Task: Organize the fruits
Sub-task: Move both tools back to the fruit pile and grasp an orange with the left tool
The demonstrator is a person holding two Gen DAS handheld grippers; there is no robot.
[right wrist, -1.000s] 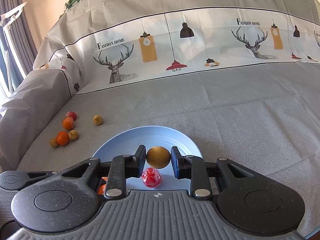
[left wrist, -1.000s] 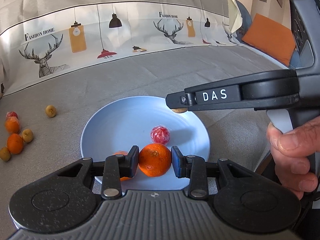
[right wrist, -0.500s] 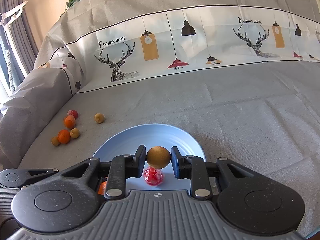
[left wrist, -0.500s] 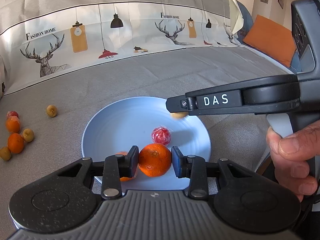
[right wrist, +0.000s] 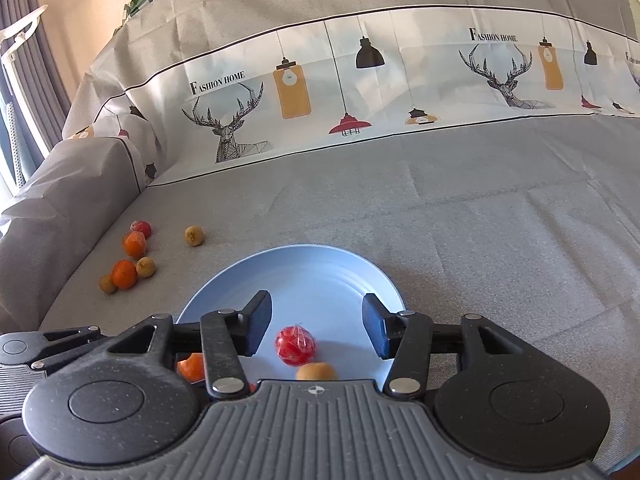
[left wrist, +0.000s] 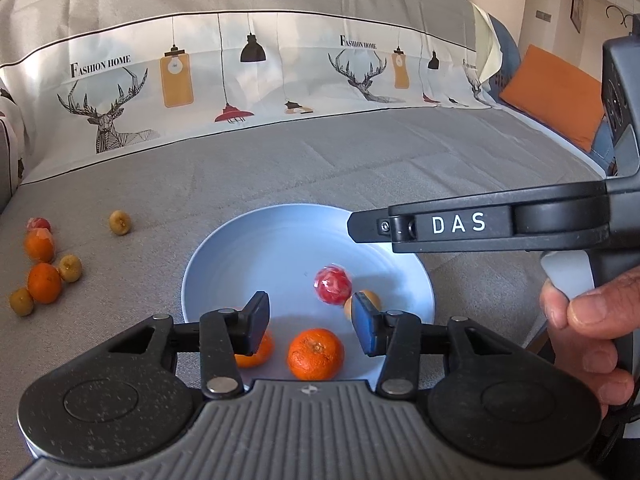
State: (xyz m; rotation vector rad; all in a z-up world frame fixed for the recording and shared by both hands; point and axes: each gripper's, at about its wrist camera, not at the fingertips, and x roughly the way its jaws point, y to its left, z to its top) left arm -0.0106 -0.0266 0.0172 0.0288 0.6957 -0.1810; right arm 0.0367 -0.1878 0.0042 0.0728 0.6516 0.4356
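"FASHION HOME" is printed on the sofa cover [left wrist: 248, 76]; "DAS" in white letters marks the right tool [left wrist: 459, 224].

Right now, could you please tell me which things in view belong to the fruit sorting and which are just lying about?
Part of the job:
- blue plate
- oranges on it
- red wrapped fruit
- small brown fruit
- loose fruits on the sofa
- left tongs, right tongs, both just opened, gripping nothing

Just lying about:
- deer-print sofa cover
- orange cushion

Both hand-held grippers [left wrist: 308, 326] [right wrist: 316, 326] just opened (jaws apart, empty).
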